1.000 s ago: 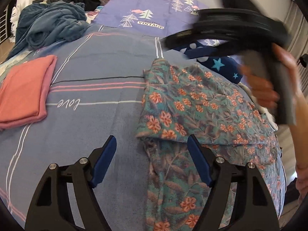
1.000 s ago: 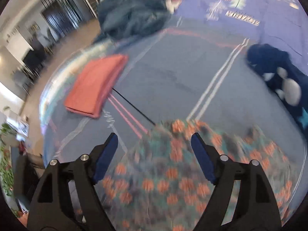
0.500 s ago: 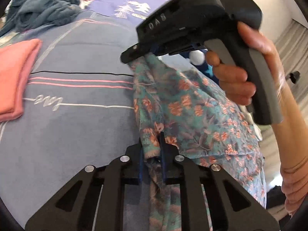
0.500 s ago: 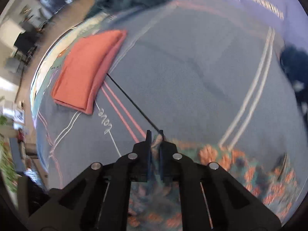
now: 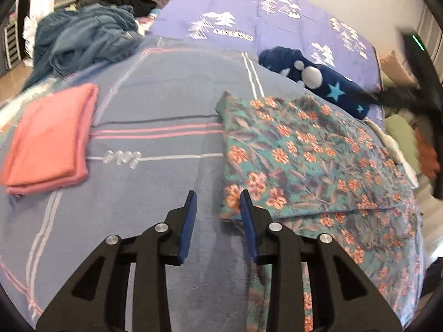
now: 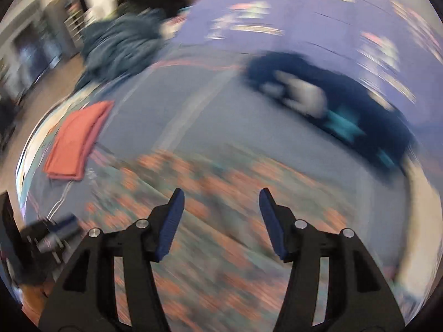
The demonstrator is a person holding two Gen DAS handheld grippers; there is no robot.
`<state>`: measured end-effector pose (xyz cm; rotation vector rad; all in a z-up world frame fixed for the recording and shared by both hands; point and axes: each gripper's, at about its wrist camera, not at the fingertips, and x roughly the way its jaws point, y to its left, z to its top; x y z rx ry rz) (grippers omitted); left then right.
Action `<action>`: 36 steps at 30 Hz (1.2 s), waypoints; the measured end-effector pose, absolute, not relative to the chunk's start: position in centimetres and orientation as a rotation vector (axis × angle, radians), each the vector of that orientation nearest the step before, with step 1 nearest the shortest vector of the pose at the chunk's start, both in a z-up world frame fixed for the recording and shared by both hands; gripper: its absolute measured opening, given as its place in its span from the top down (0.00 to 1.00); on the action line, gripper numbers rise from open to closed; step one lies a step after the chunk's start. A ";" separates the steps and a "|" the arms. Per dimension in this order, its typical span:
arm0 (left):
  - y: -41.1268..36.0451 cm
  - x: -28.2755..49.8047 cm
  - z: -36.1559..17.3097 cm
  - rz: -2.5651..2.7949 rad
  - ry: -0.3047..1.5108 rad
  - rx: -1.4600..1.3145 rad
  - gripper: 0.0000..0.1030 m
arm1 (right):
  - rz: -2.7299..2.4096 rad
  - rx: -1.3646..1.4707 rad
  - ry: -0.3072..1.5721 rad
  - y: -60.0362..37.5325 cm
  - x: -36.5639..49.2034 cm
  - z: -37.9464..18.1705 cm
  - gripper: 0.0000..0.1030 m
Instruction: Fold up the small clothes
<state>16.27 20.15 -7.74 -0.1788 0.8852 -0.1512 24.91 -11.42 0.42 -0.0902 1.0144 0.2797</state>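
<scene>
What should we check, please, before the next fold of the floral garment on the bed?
1. Left gripper free of cloth: ok; its jaws are opening, with only bedspread showing between them.
2. Right gripper free of cloth: ok; its jaws are opening above the floral garment, and nothing is between them.
3. Garment folded over: ok; an upper layer lies over a lower one, with its left edge fairly straight.
4. Fold lying flat: not ok; the top layer shows wrinkles.
5. Room to the garment's left: ok; there is bare bedspread up to the pink stack.
6. Right-side edge of the garment: cannot tell; the right wrist view is blurred.
</scene>
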 end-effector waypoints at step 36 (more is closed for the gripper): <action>9.8 15.6 -5.1 -0.056 0.898 0.029 0.52 | 0.335 0.404 1.044 -28.6 8.8 -5.7 0.52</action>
